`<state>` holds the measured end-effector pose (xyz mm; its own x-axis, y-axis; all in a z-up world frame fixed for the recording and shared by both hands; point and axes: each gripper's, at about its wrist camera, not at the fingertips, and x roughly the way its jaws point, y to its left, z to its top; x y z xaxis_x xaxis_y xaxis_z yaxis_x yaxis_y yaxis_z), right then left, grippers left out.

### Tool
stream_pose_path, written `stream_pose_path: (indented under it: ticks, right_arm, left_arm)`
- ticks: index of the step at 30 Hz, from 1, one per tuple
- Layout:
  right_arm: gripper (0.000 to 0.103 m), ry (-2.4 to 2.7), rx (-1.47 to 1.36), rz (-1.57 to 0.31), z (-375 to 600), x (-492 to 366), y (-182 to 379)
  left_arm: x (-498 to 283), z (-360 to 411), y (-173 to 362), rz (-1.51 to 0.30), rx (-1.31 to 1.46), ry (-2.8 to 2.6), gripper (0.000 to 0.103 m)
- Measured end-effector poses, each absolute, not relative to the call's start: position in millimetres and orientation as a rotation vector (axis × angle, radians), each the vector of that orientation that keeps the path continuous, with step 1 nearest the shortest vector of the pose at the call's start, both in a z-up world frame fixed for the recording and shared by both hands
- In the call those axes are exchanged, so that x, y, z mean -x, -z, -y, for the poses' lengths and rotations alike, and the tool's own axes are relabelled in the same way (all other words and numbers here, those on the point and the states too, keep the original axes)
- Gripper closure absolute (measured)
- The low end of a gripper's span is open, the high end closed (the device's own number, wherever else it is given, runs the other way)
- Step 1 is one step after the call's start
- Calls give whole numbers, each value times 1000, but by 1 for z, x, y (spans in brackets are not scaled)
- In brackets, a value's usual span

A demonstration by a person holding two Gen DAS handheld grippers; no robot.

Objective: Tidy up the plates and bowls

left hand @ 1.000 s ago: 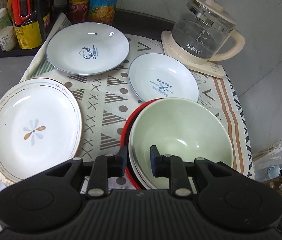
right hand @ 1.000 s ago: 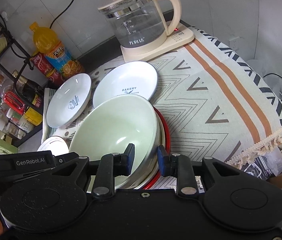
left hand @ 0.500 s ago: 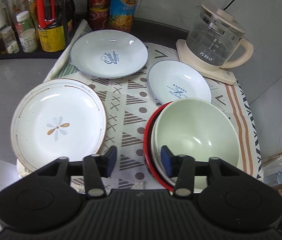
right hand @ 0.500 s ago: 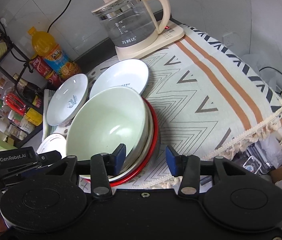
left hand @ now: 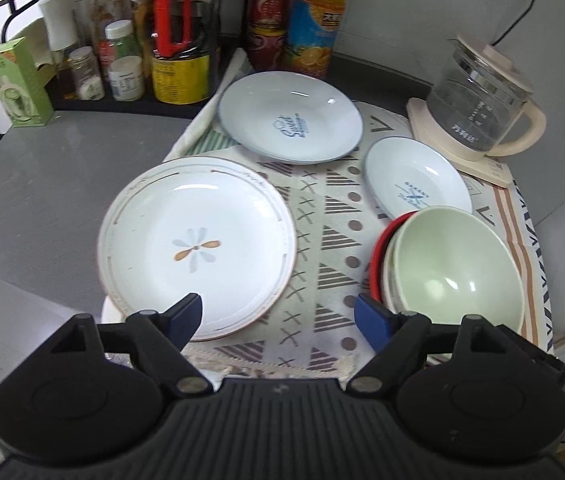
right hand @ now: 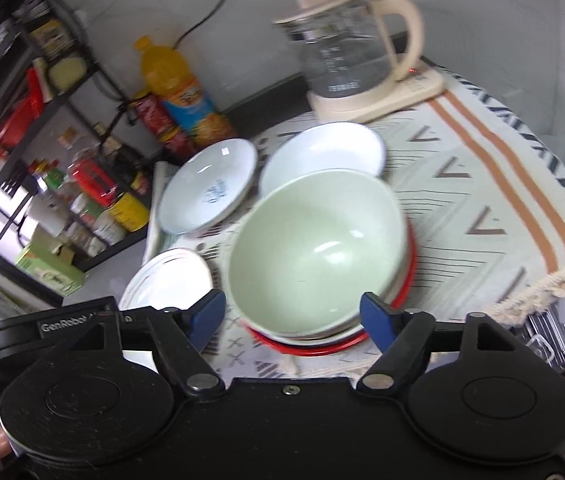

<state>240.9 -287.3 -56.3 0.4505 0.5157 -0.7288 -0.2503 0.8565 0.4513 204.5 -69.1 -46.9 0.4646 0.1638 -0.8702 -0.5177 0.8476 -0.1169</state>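
Note:
A pale green bowl [left hand: 458, 268] [right hand: 314, 248] tops a stack of bowls resting in a red dish [left hand: 376, 256] [right hand: 314, 346] at the cloth's front right. A flower-patterned plate [left hand: 196, 244] [right hand: 166, 280] lies front left, over another plate. Behind are a large "Sweet" plate [left hand: 288, 118] [right hand: 210, 190] and a small "Bakery" plate [left hand: 416, 184] [right hand: 322, 152]. My left gripper [left hand: 278, 320] stands open above the cloth between the flower plate and the bowl stack, holding nothing. In front of the stack, my right gripper [right hand: 294, 314] is open and empty too.
A glass kettle [left hand: 482, 116] [right hand: 350, 56] on its base stands at the back right. Bottles, cans and jars [left hand: 162, 44] crowd a rack at the back left, with a green box [left hand: 14, 80]. The patterned cloth [left hand: 322, 248] ends at a fringed front edge.
Both grippers opened wide, let go of the bowl stack's rim and drew back. The left gripper shifted left toward the flower plate; the right view is now blurred by motion.

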Motion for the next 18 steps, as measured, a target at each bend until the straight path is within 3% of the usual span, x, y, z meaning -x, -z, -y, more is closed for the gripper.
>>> stream_pose_path:
  ticks: [18]
  right_arm:
    - [18,-590,-205,-1006,199,-236,47]
  left_arm:
    - [-185,-7,46,-980,463,-506,21]
